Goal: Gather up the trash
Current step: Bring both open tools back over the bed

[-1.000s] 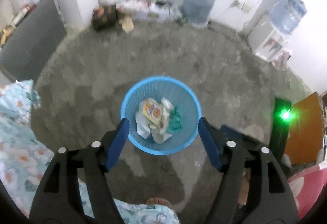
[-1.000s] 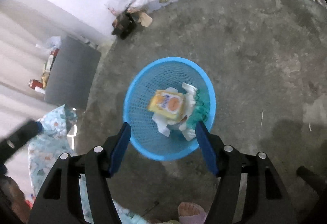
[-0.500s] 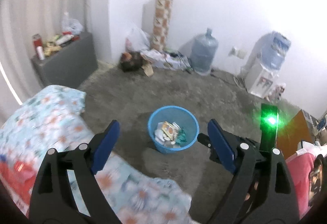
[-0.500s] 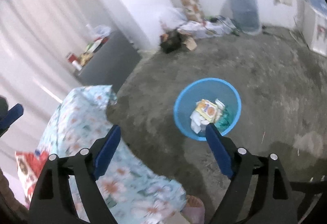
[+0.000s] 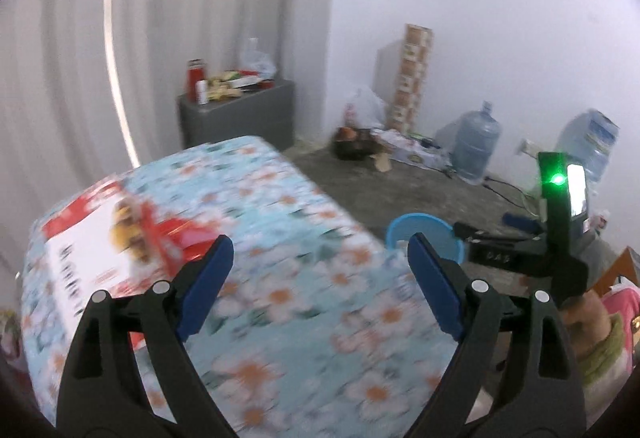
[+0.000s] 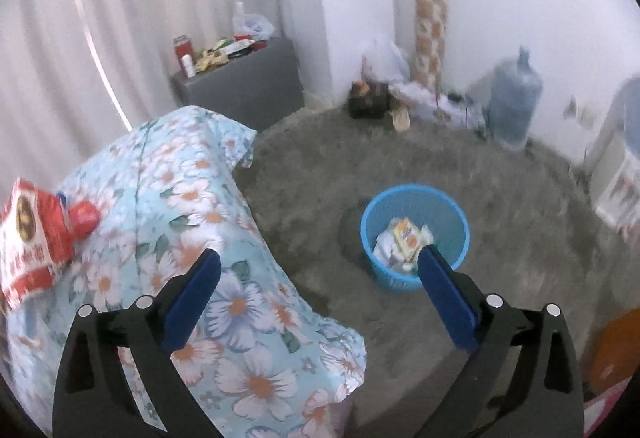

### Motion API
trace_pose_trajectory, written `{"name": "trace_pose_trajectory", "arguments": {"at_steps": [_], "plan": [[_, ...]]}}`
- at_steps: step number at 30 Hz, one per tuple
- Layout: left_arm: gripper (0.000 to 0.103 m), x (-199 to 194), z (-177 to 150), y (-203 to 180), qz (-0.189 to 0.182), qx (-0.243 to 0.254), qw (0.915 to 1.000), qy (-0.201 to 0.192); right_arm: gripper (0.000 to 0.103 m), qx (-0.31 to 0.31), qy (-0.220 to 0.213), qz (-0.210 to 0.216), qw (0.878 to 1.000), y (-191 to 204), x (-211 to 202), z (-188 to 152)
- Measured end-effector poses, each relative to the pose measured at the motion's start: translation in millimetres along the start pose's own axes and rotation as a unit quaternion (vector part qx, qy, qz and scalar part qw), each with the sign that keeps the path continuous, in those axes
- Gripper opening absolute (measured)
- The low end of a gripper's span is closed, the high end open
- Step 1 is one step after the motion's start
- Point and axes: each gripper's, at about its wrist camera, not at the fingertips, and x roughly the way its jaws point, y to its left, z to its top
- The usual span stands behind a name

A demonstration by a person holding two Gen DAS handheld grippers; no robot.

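Tongs, left view: left tongs [image 5: 316, 266] have just been opening and stand spread wide with nothing between the blue pads, aimed over the flower-print blue bedspread [image 5: 304, 302], likely towards more trash.
Target, left view: red-and-white printed snack bag [image 5: 108, 242] lies on the bed, left of the pads.
Bin, left view: round blue plastic mesh basket [image 5: 424, 234] sits on the floor past the bed, half hidden; right tongs [image 5: 460, 228] reach near it.
Tongs, right view: right tongs [image 6: 316, 282] gape, having just been opening, empty.
Bin, right view: basket [image 6: 414, 230] on the grey floor [image 6: 500, 182], already holding wrappers.
Target, right view: snack bag [image 6: 32, 234] far left on the bed.
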Motion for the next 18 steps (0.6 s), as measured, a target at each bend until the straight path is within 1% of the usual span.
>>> {"name": "trace_pose_trajectory", "arguments": {"at_steps": [5,8,9,12,14,15,18], "plan": [[0.084,-17.5,-16.6,32.2,0.032,-0.032,0.999,-0.004,0.096,-0.04,-0.014,-0.012,0.999,26.0,-10.7,5.4],[0.084,-24.0,-22.3,46.0,0.036,-0.048,0.9982,-0.008,0.096,-0.056,-0.018,-0.011,0.998,37.3,-14.1,7.4],[0.084,-25.9,-25.2,48.6,0.039,-0.049,0.998,-0.009,0.096,-0.059,-0.019,-0.005,0.998,40.8,-15.7,7.0],[0.084,-30.0,-29.5,54.5,0.049,-0.046,0.9976,-0.015,0.096,-0.061,-0.021,0.033,0.997,46.1,-20.3,6.7],[0.084,-30.6,-30.7,55.5,0.057,-0.041,0.9974,-0.016,0.096,-0.053,-0.022,0.076,0.995,47.0,-22.9,6.0],[0.084,-32.0,-32.1,56.6,0.059,-0.04,0.9973,-0.017,0.096,-0.05,-0.022,0.089,0.995,48.9,-23.2,5.6],[0.084,-37.6,-36.6,59.9,0.062,-0.038,0.9971,-0.022,0.096,-0.048,-0.026,0.106,0.993,51.2,-24.8,3.2]]}}
